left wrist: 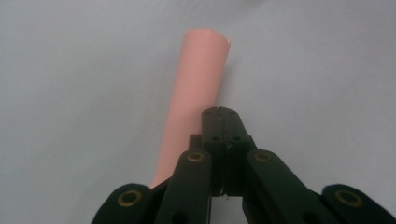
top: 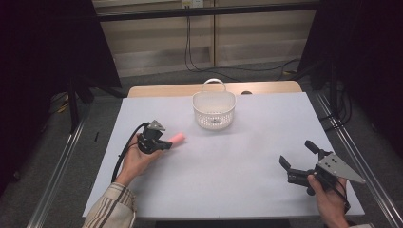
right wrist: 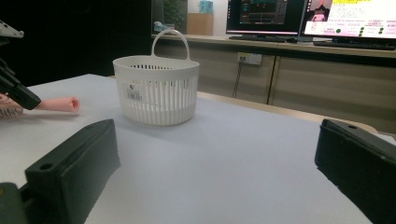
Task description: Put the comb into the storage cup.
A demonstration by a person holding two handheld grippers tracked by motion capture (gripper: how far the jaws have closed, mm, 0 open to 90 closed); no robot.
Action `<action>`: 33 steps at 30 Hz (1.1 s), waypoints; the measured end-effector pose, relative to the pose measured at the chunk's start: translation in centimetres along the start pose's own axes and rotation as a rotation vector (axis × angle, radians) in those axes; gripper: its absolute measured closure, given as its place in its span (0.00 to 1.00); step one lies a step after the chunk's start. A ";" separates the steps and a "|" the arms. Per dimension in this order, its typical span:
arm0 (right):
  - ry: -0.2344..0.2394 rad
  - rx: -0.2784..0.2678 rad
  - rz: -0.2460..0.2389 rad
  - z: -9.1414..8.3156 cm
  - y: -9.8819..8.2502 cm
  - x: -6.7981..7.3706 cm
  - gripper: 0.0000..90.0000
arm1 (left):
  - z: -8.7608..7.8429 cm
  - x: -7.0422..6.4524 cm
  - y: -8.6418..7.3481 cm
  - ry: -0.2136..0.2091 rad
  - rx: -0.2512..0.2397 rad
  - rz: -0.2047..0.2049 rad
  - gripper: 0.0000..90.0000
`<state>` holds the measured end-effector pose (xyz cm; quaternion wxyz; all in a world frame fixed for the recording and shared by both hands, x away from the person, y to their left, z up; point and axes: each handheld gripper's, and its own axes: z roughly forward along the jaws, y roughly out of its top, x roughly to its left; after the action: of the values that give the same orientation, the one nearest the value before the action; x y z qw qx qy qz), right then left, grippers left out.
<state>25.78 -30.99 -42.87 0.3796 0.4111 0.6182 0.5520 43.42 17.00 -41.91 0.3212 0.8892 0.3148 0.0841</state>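
Observation:
A pink rolled tube [top: 177, 139] lies on the white table left of centre. My left gripper [top: 159, 142] rests at the tube's near end with its jaws pressed together. In the left gripper view the tube [left wrist: 194, 98] runs along the left side of the shut jaws [left wrist: 222, 114], with nothing visible between them. A white slotted basket [top: 214, 118] with a handle stands at the back middle. My right gripper [top: 297, 153] hovers open at the front right, with nothing between its fingers. Its own view [right wrist: 215, 140] shows the basket [right wrist: 159, 98] and the tube [right wrist: 60, 103] farther off.
The white sheet [top: 228, 166] covers the table, and a strip of wood shows at its back edge [top: 161, 90]. Metal rails [top: 349, 147] run along both sides. Cables lie on the floor behind. Monitors [right wrist: 345, 16] stand on a counter beyond the table.

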 end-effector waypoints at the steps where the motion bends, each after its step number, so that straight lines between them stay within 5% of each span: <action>1: 0.001 0.000 -0.002 0.0 0.0 0.0 0.00 | -0.1 -0.1 0.0 0.011 -0.013 0.015 1.00; 16: 0.001 0.000 0.001 0.0 0.0 0.0 0.00 | -2.2 0.1 -0.3 -0.027 -0.119 0.045 0.93; 26: -0.001 0.000 0.002 0.0 0.0 0.0 0.00 | -3.8 0.0 -0.4 -0.014 -0.182 0.055 0.73; 33: -0.005 0.001 0.002 0.0 0.0 -0.1 0.00 | -4.5 0.1 -0.6 0.018 -0.204 0.051 0.44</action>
<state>25.77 -31.06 -42.86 0.3804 0.4130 0.6173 0.5511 41.65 19.76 -38.82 0.4049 0.8589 0.2847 0.1317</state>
